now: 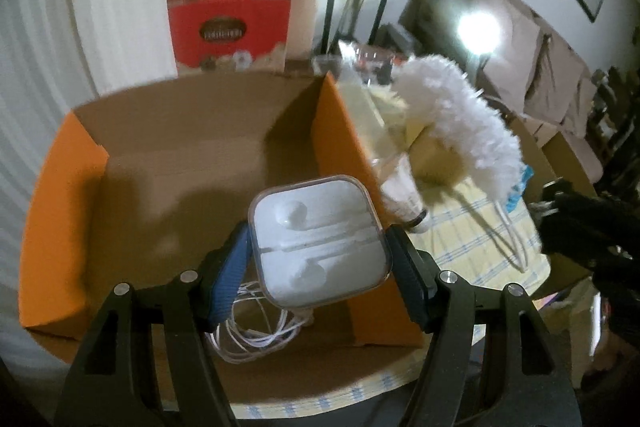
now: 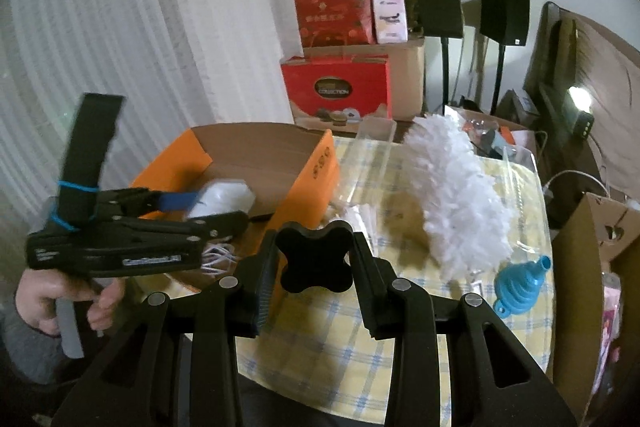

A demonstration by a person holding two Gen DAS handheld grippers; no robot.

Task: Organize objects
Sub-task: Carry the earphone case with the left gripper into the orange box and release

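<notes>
Dim indoor light, both views noisy and soft. Bright lamp (image 1: 478, 29) blows out into glare in the left wrist view; smaller hotspot in the right. Hard shadows inside the orange box (image 1: 192, 163). Motion blur on the white duster (image 2: 460, 203). Heavy fisheye bend and dark vignette at corners.

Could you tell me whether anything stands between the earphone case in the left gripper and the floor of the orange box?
Nothing blocks it. The left gripper holds the earphone case over the open orange box, whose floor is bare except for a coiled white cable at the near end, just below the case.
</notes>
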